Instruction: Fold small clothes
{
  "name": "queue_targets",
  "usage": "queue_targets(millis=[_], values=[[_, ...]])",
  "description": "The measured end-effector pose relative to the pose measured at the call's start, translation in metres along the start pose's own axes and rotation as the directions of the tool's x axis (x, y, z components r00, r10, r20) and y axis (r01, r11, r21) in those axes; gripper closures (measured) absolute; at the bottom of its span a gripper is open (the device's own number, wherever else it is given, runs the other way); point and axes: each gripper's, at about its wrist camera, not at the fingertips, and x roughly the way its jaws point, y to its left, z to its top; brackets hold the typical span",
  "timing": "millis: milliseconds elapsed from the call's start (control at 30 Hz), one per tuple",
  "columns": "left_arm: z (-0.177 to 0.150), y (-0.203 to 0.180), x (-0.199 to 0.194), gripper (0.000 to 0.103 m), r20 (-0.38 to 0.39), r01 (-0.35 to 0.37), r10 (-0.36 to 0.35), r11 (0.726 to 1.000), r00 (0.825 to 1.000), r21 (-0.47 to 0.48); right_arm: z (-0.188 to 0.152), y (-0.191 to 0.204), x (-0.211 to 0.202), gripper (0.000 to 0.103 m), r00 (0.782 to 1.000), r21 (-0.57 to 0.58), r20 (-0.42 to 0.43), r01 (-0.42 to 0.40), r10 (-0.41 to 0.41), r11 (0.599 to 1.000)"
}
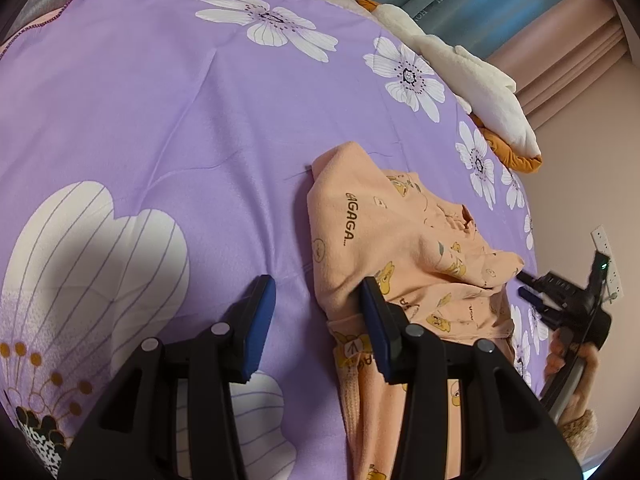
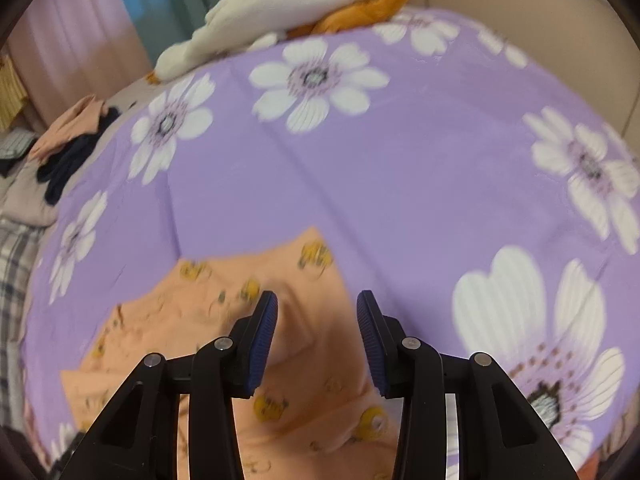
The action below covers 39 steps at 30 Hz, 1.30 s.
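Note:
A small peach garment point(image 1: 400, 232) printed with yellow cartoon figures and the word "GAGAGA" lies rumpled and partly folded on a purple flowered bedsheet point(image 1: 160, 120). My left gripper point(image 1: 318, 316) is open; its right finger sits at the garment's left edge, and only bare sheet shows between the pads. In the right wrist view my right gripper point(image 2: 316, 328) hovers open just over the garment point(image 2: 192, 320), with nothing pinched. The right gripper point(image 1: 524, 285) also appears at the garment's right corner in the left wrist view, held by a person's hand.
A white and orange plush bundle point(image 1: 480, 84) point(image 2: 288, 4) lies at the bed's far edge. Dark and peach clothes point(image 2: 68, 148) are piled at the left side, near a plaid cloth point(image 2: 12, 272). A wall socket point(image 1: 604, 248) and curtains stand beyond the bed.

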Motion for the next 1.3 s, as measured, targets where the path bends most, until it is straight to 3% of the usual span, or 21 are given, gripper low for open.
queue_targets(millis=[133,200,300,633,800,900,1233,1300], values=[[0.0,-0.001,0.0,0.059,0.001,-0.005,0.005,1.0,1.0,0.006,-0.005,0.007,0.028,0.062,0.997,-0.009,-0.069,-0.024,0.024,1.0],[0.001,0.0,0.0,0.059,0.001,-0.004,0.004,1.0,1.0,0.006,-0.005,0.009,0.035,0.067,0.998,-0.002,-0.066,-0.022,0.022,1.0],[0.001,-0.001,0.001,0.059,0.001,-0.002,0.002,1.0,1.0,0.004,-0.003,0.015,0.026,0.098,1.0,-0.03,-0.014,0.0,0.0,1.0],[0.001,-0.001,-0.004,0.057,-0.016,0.017,-0.017,1.0,1.0,-0.012,-0.009,-0.003,-0.06,0.099,0.989,-0.041,0.135,-0.061,0.066,0.997],[0.0,-0.002,-0.005,0.057,-0.024,0.013,-0.013,1.0,1.0,-0.004,-0.037,-0.016,-0.032,0.099,0.999,-0.1,0.027,0.038,-0.035,0.994],[0.0,-0.004,-0.005,0.057,-0.026,0.008,-0.008,1.0,1.0,0.002,-0.053,-0.031,-0.005,0.099,0.986,-0.115,-0.044,0.157,-0.163,0.981],[0.0,-0.007,-0.004,0.054,-0.031,0.019,-0.018,1.0,0.999,0.013,-0.028,-0.041,-0.034,0.099,1.0,-0.04,0.027,0.005,-0.004,0.999],[-0.001,-0.009,-0.003,0.054,-0.035,0.028,-0.028,0.999,0.999,0.02,-0.025,-0.039,-0.03,0.092,1.0,-0.027,0.006,-0.019,0.019,0.999]])
